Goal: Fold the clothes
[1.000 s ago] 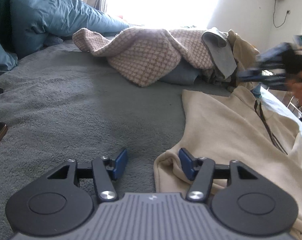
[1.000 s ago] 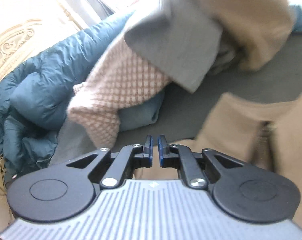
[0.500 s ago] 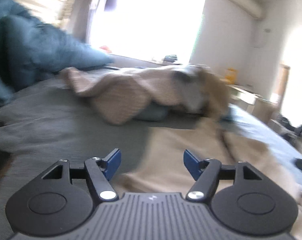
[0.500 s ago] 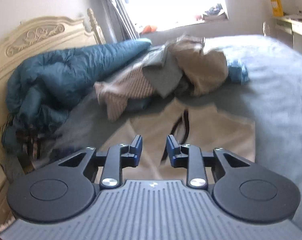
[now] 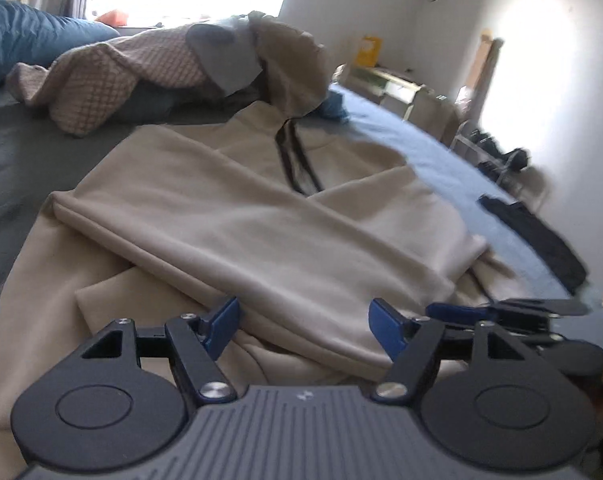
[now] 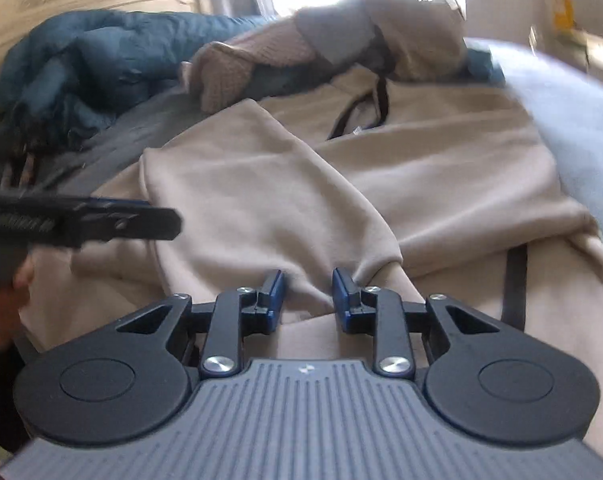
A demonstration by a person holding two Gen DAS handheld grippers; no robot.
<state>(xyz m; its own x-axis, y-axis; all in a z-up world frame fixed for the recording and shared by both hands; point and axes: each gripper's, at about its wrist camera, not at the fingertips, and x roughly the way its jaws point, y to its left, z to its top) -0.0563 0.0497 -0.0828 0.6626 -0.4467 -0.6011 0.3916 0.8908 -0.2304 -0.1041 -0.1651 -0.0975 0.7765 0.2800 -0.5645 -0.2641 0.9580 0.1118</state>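
Here, in the left wrist view, the beige soft fleece garment with dark drawstrings (image 5: 237, 216) fills the frame centre, its folded sleeve running from middle left to lower right. The left gripper (image 5: 303, 326) is wide apart, holding nothing, just above the cloth. In the right wrist view, the garment (image 6: 441, 168) fills the centre; the right gripper (image 6: 307, 300) has its fingers partly apart around a bunched fold, not clamped.

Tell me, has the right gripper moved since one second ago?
Yes. The right gripper has pulled back from the clothes pile and now sits over the beige garment.
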